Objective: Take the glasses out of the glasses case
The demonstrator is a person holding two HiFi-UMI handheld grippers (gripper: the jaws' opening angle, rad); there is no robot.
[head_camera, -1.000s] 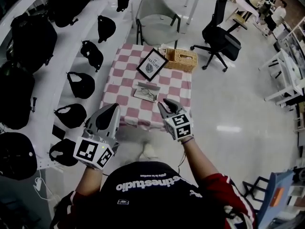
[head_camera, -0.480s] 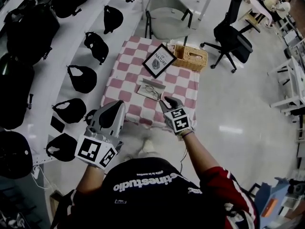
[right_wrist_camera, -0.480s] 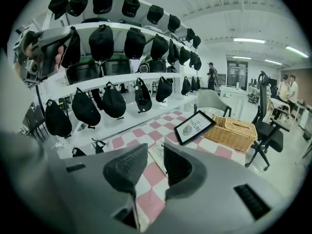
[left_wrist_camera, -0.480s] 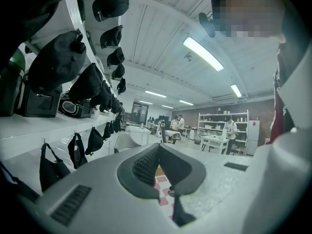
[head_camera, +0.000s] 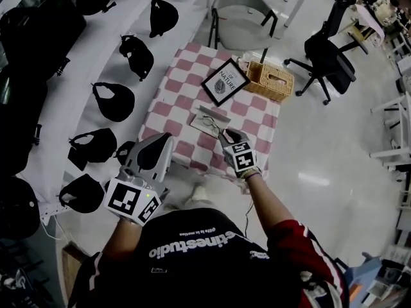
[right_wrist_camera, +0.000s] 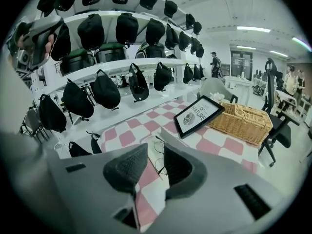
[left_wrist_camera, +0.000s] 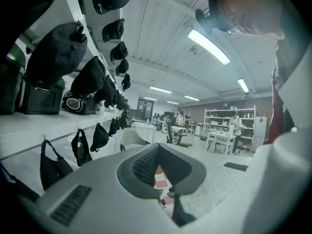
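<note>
At frame centre my right tongs (head_camera: 226, 135) hang apart, empty, just beside the glasses (head_camera: 210, 124); best pinch one rim gently. Lower left, my left tongs (head_camera: 156, 147) gape empty.

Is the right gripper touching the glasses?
Apart. In the right gripper view the right gripper, jaws open, frames the glasses lying in the glasses case beyond.

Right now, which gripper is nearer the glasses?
Right. The right gripper sits just beside the glasses, fingers apart; the left gripper is farther off, by the near-left corner of the table.
</note>
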